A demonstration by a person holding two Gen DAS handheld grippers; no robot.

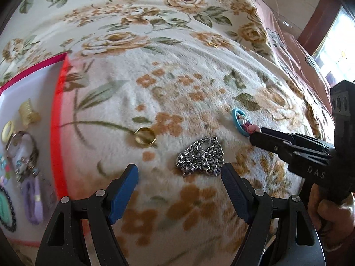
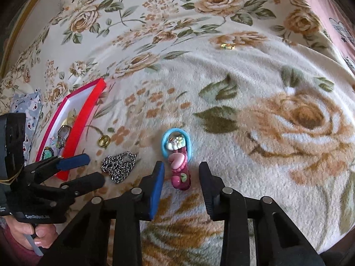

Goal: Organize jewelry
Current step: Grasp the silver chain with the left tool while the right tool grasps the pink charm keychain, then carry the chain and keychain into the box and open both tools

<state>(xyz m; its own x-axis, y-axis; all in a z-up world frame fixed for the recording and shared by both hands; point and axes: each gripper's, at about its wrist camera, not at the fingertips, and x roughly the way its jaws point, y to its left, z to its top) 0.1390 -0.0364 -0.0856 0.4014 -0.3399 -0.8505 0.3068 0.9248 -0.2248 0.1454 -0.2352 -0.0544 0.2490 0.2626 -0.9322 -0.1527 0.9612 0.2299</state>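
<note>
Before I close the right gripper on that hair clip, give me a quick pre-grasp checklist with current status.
1. Hair clip between the right gripper fingers: ok.
2. Pads touching the clip: not ok, gaps on both sides.
3. Silver chain outside the right jaws: ok.
4. Left gripper open, holding nothing: ok.
5. Red box unobstructed for drop-off: ok.
6. Clip lying free on the blanket, not snagged: cannot tell.

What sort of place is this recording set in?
Likely a bedroom: jewelry lies on a floral fleece blanket spread over what looks like a bed, a pink sheet beyond it, and a window nearby.
</note>
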